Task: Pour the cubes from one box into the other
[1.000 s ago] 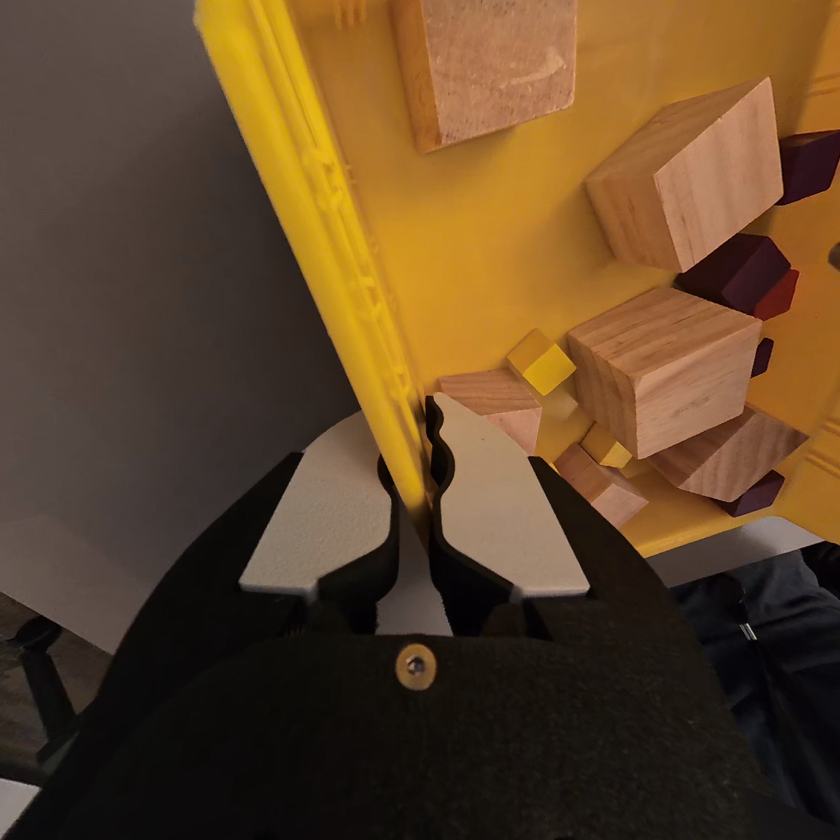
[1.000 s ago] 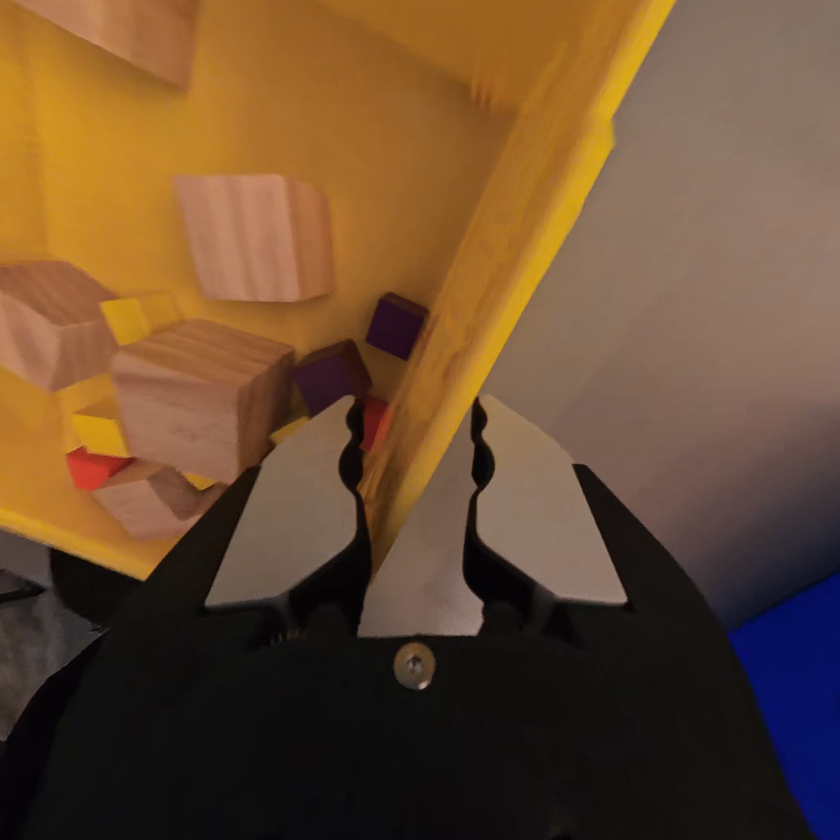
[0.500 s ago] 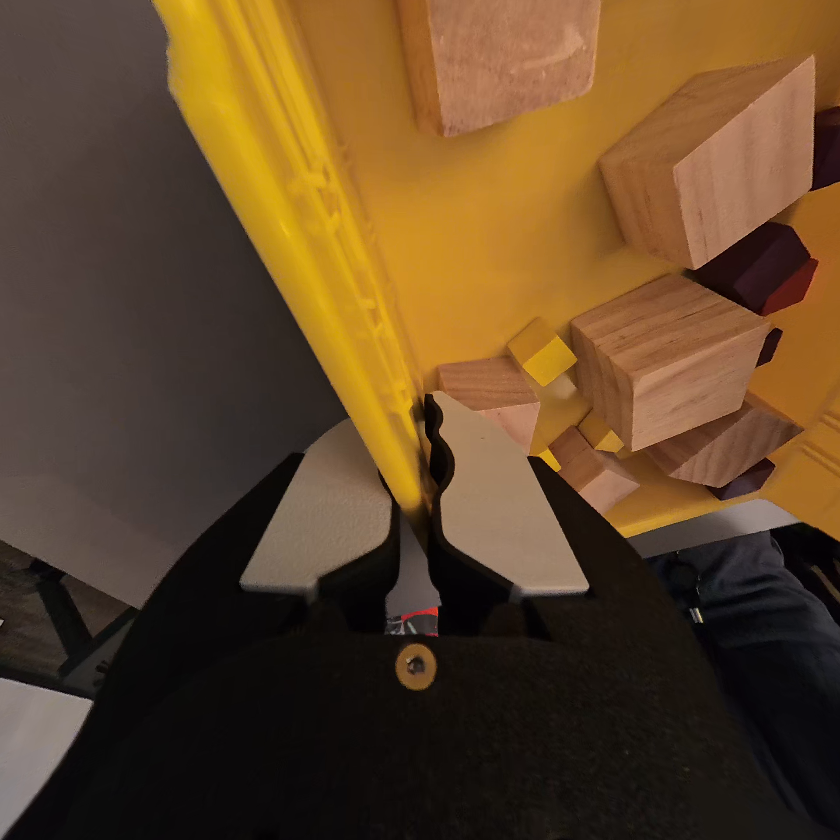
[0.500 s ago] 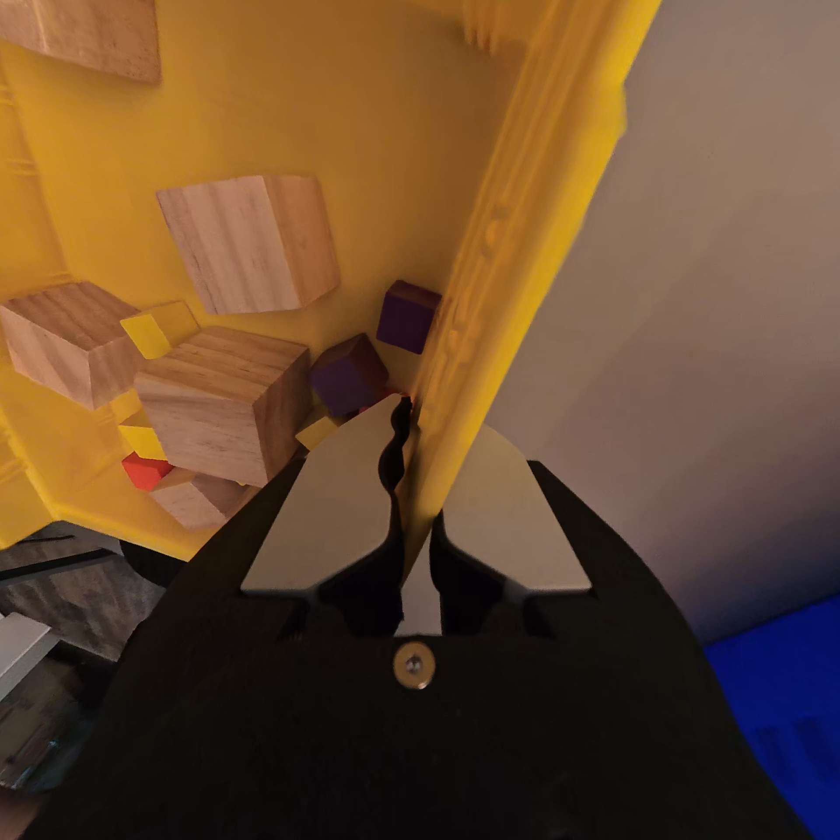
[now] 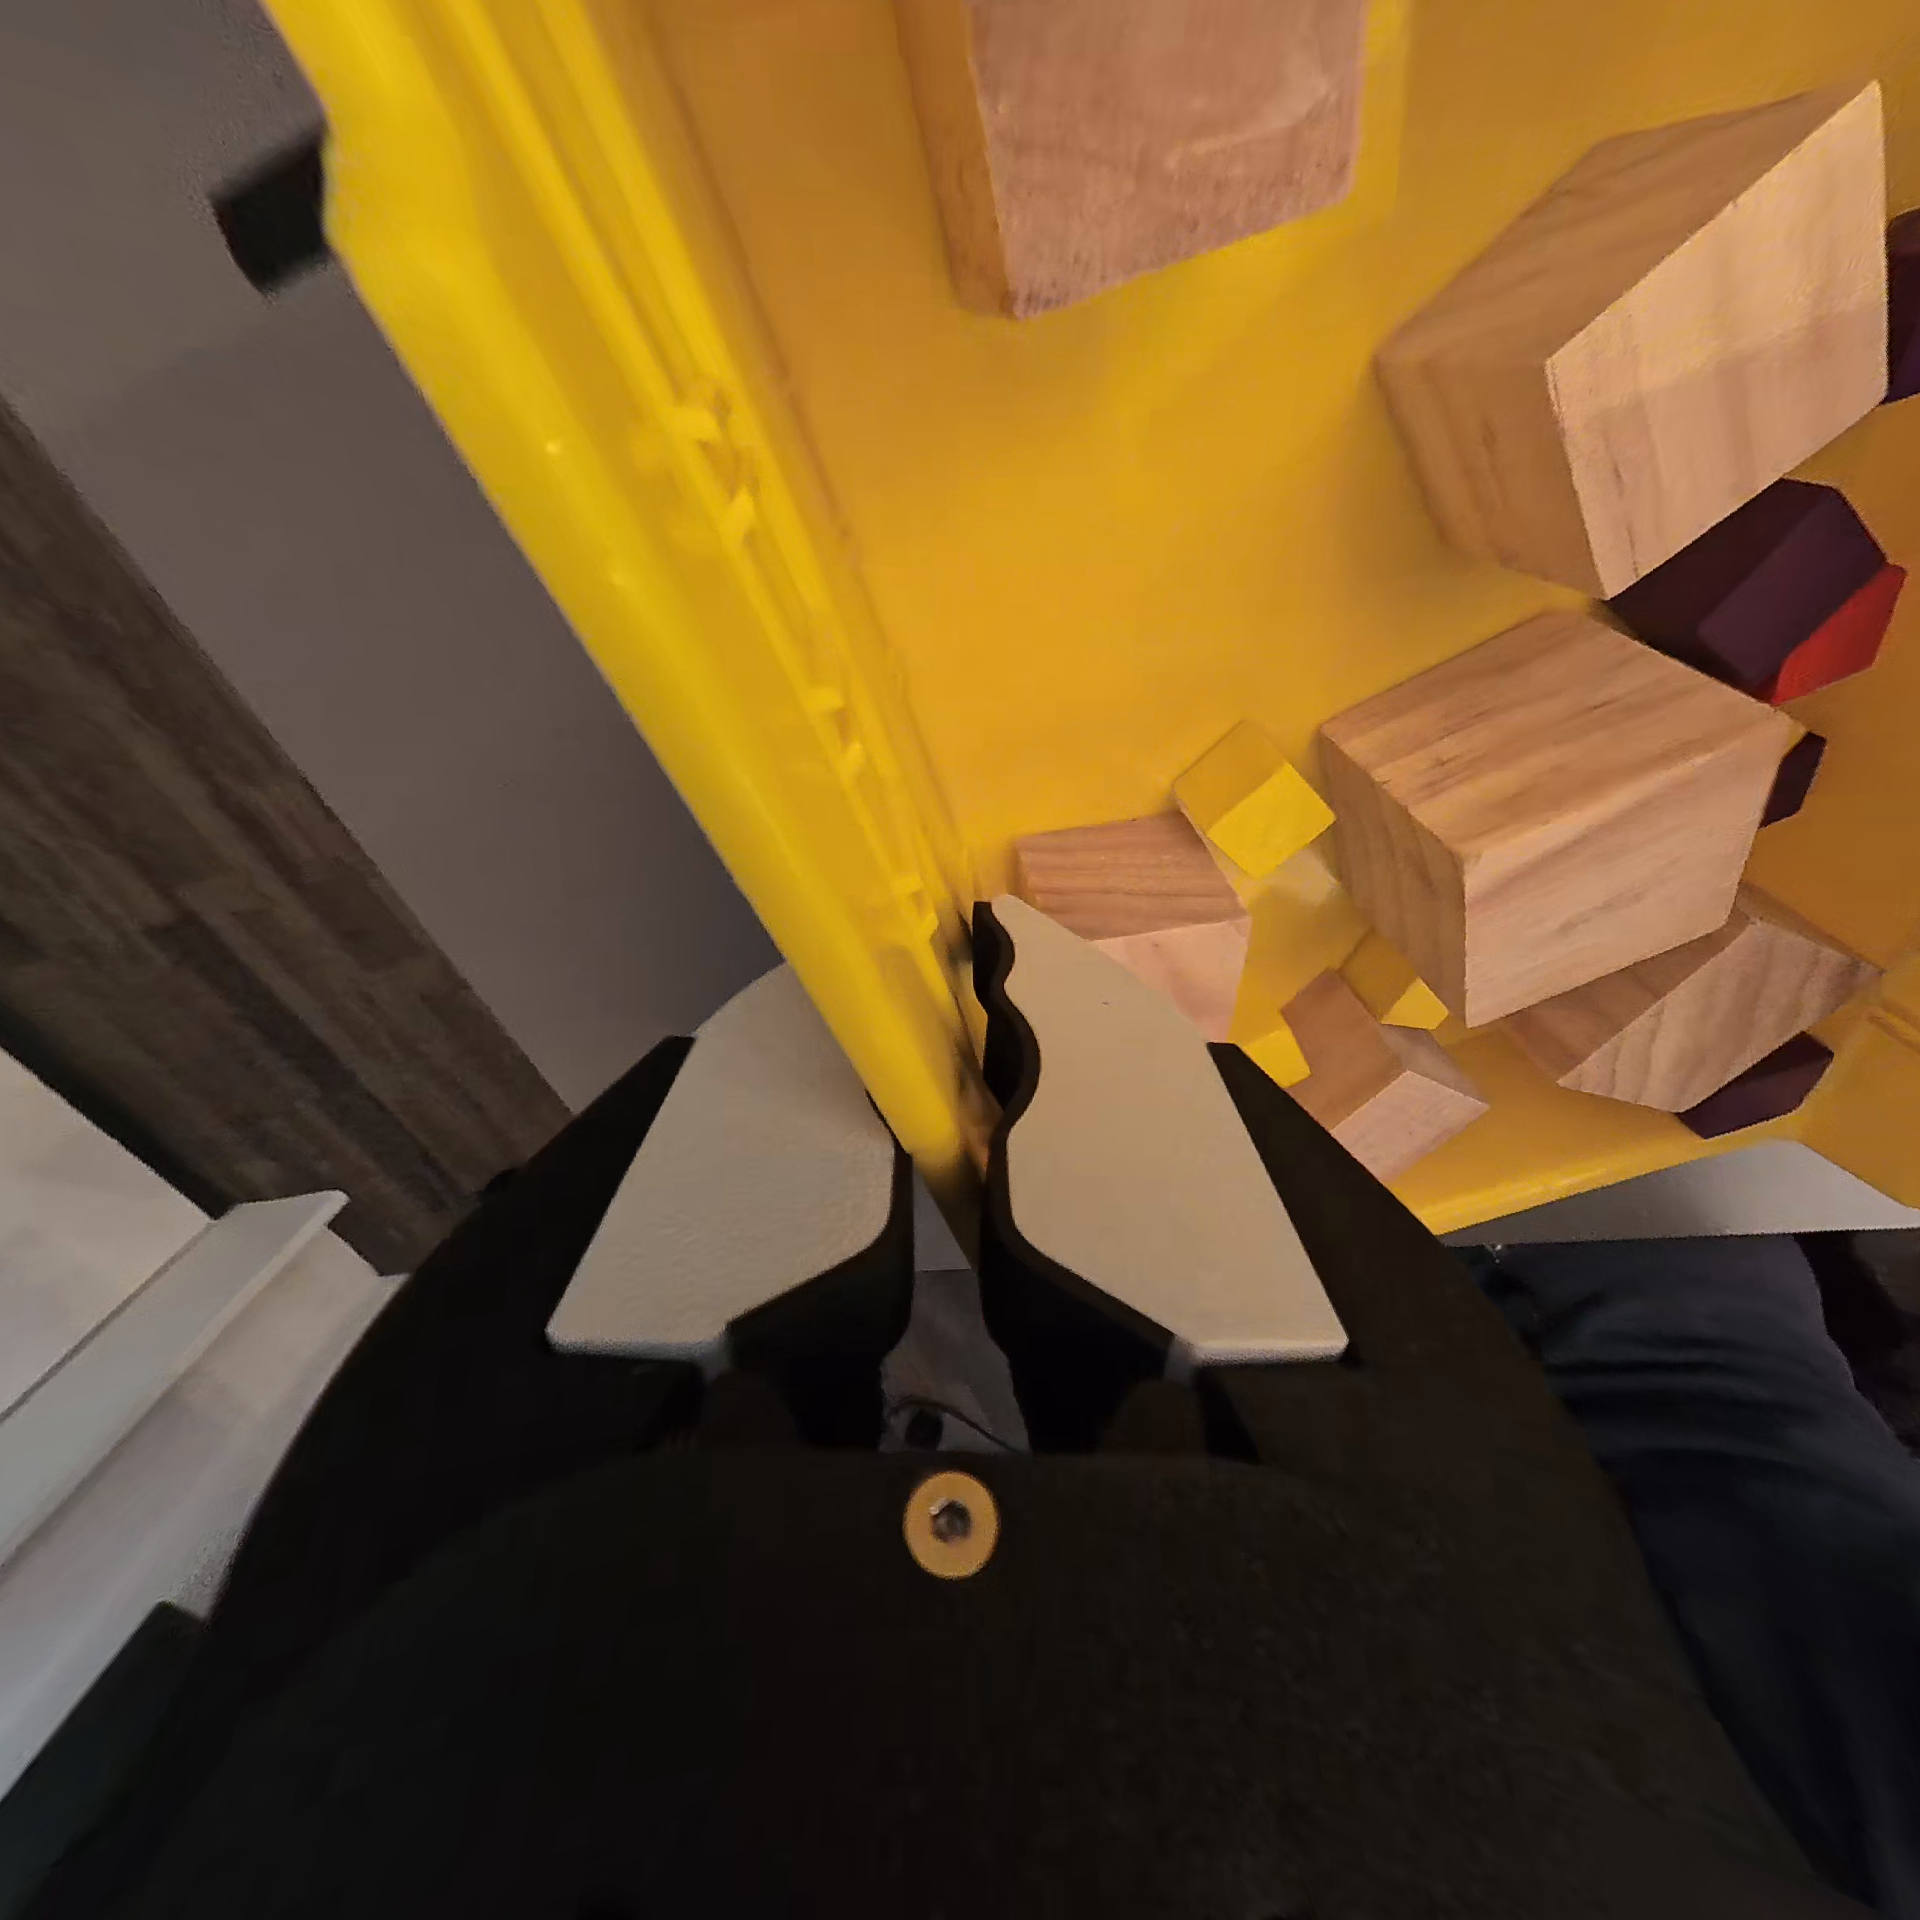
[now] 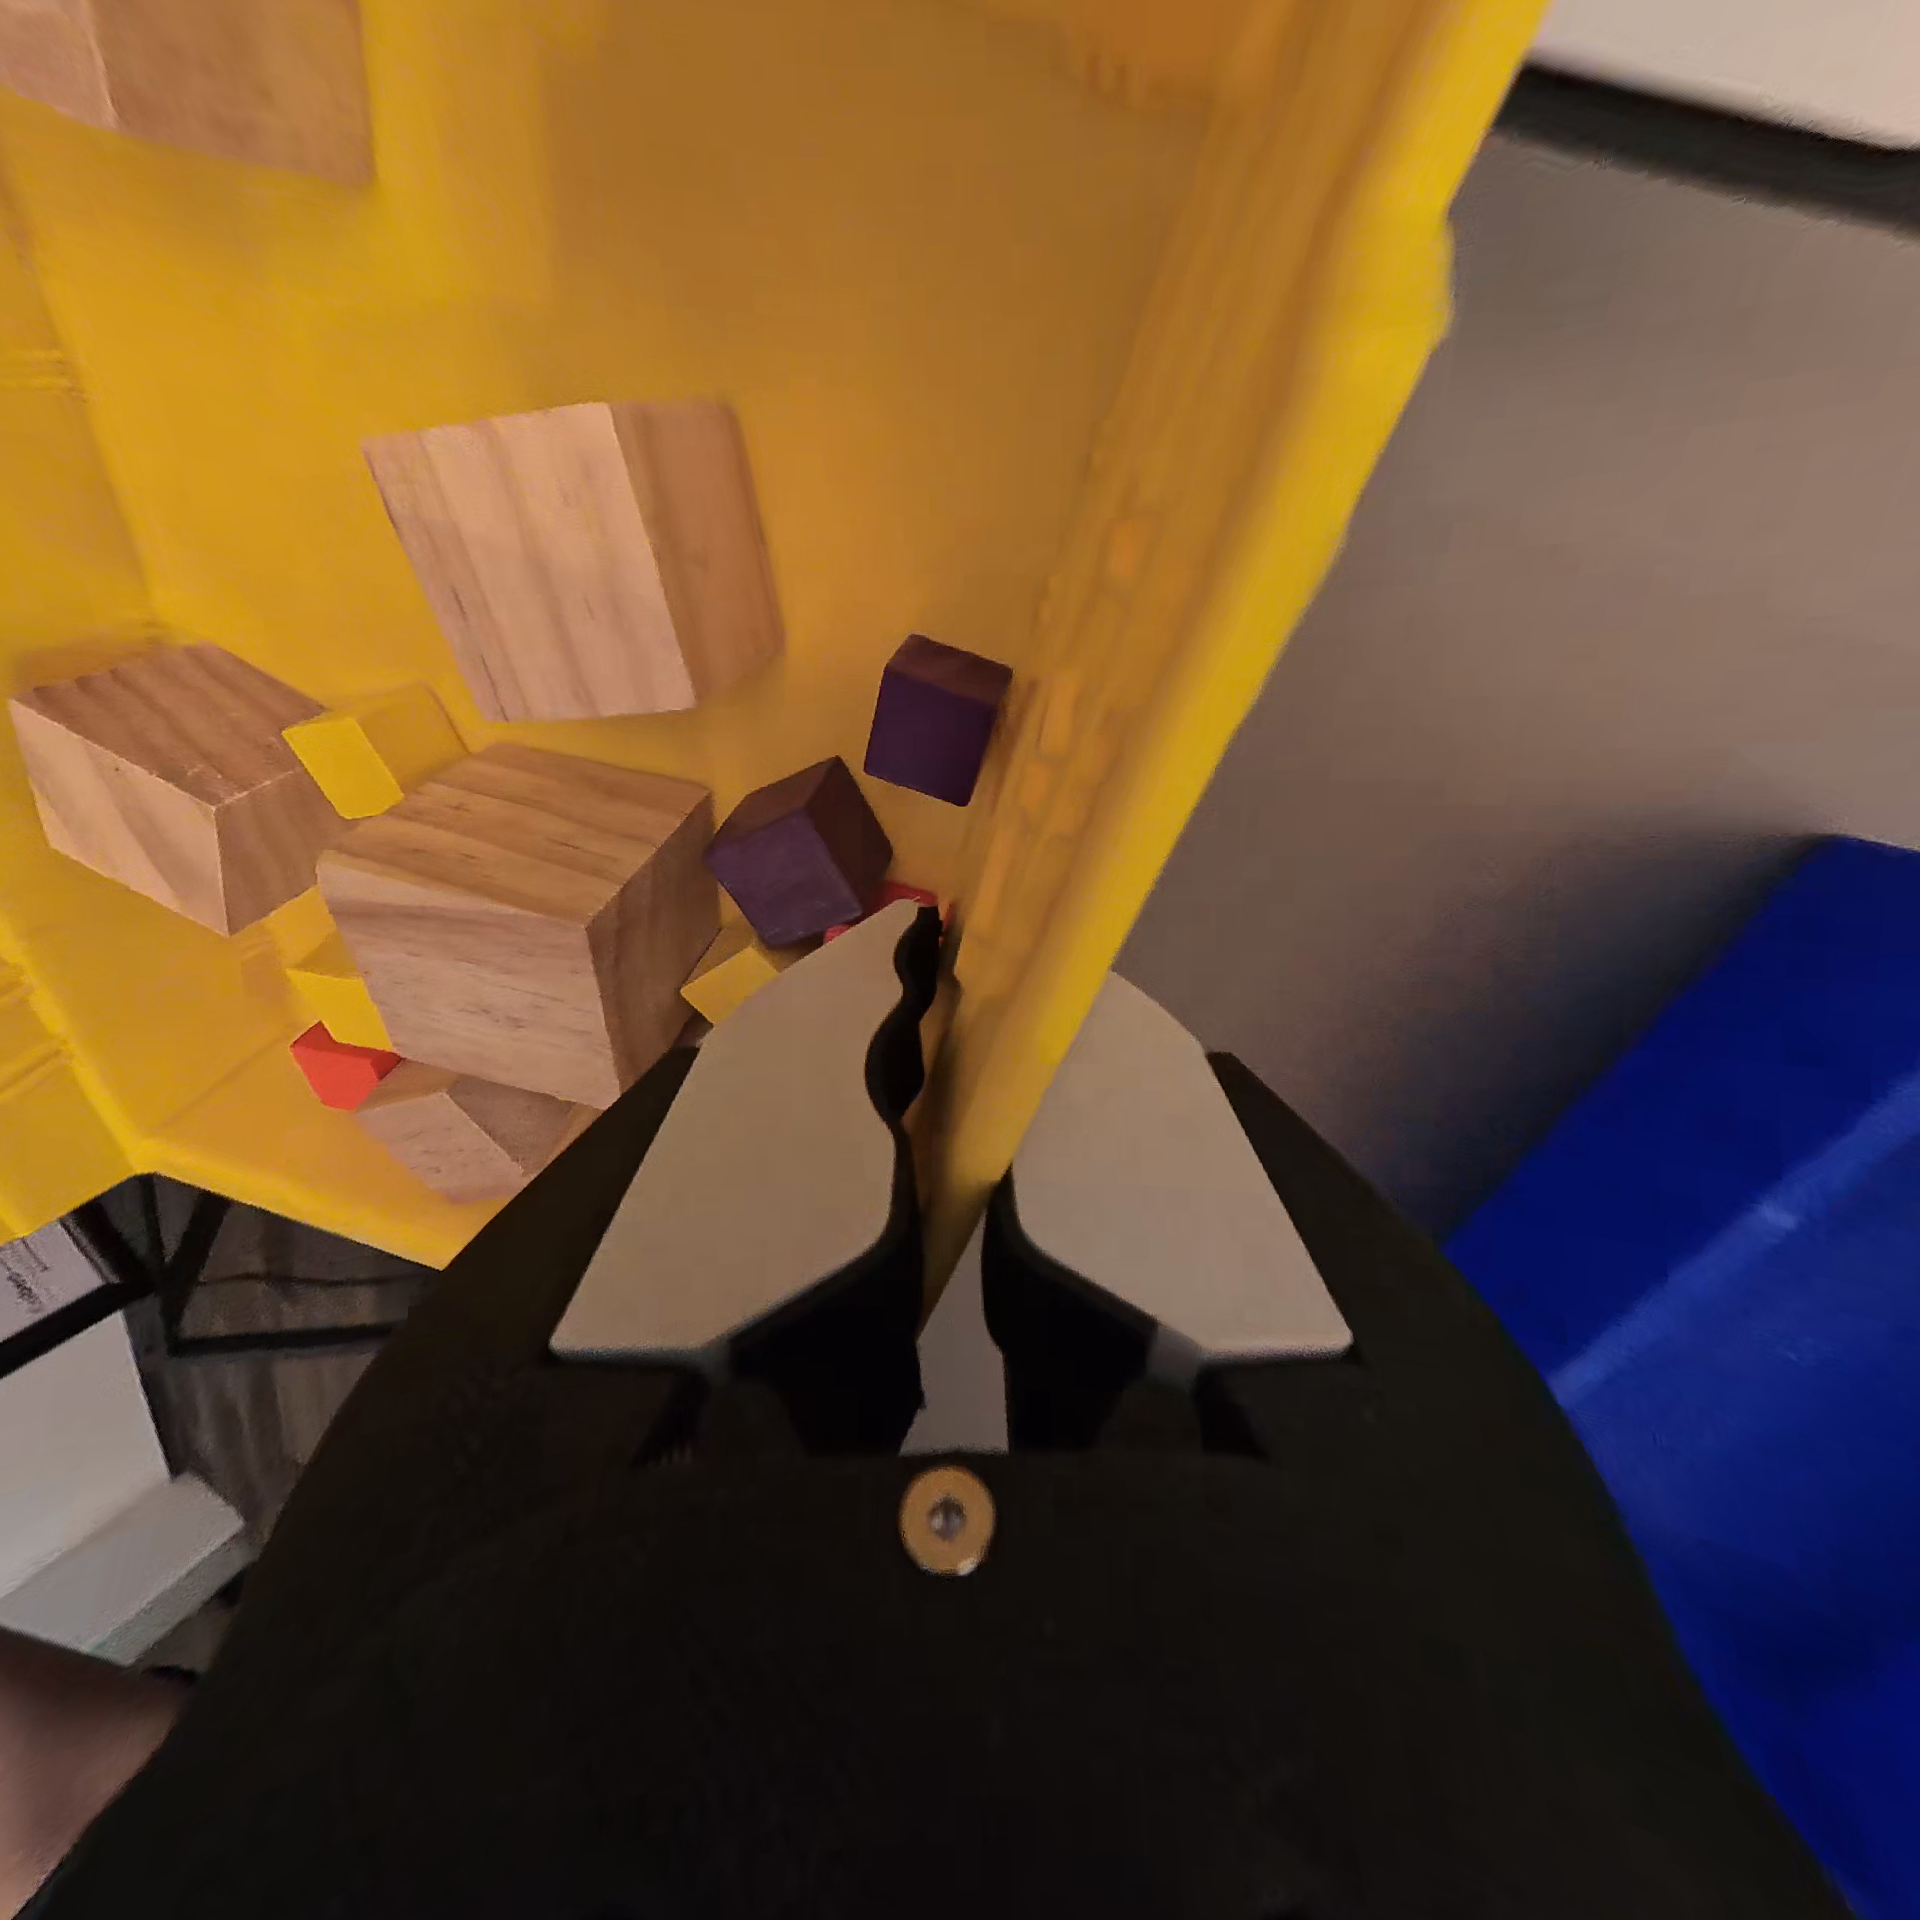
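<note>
A yellow box (image 5: 1039,499) is held off the table between both grippers. My left gripper (image 5: 951,1039) is shut on its left wall. My right gripper (image 6: 966,1039) is shut on its right wall (image 6: 1195,623). Inside lie several large wooden cubes (image 5: 1548,810) (image 6: 520,914) and small yellow (image 5: 1262,816), purple (image 6: 800,857) and red (image 6: 338,1065) cubes, gathered toward the near wall. A blue box (image 6: 1714,1195) stands at the lower right of the right wrist view, below the yellow box.
A grey table top (image 6: 1507,571) lies under the yellow box. A white shelf edge (image 5: 156,1299) and a dark wood-grain panel (image 5: 208,883) are at the left. A person's dark trousers (image 5: 1714,1455) show below the box.
Both grippers have lifted the yellow box higher and swung it. The right gripper closed on the wall a second ago. The cubes have slid slightly toward the near wall.
</note>
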Available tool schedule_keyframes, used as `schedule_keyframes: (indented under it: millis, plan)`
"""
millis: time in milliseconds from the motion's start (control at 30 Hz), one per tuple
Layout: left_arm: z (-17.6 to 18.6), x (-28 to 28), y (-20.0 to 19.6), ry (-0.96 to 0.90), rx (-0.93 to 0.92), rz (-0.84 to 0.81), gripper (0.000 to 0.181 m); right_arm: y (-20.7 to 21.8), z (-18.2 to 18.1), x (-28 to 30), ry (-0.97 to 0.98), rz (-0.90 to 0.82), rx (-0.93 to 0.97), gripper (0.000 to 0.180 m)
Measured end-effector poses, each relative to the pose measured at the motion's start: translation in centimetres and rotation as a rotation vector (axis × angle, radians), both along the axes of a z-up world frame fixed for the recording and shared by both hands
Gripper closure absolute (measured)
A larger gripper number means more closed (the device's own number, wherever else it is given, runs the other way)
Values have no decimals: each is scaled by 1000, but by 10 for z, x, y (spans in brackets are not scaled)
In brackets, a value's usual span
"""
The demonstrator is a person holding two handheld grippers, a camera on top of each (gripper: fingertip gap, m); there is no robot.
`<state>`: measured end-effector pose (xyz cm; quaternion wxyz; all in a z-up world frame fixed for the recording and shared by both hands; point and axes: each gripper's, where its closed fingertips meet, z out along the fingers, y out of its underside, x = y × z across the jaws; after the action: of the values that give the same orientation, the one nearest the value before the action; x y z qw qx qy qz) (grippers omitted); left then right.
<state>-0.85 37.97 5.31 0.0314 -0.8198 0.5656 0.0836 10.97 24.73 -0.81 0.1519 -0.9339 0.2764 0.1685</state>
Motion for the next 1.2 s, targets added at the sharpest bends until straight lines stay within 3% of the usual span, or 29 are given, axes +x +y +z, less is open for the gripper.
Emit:
schedule_keyframes:
  millis: [167,467,600,967,1200]
  plan:
    - [53,78,-51,-3,62,-110,173,-58,44,61,-1,-107,78,173]
    - [46,209,-162,-38,63,-334,173,-188,40,163,-78,-308,120,173]
    - [49,247,-201,-90,150,-436,173,-228,37,196,-190,-398,188,173]
    - [46,286,-258,-83,290,-588,173,-282,15,215,-269,-542,357,171]
    - [57,293,-261,-245,312,-589,173,-288,36,234,-438,-579,393,173]
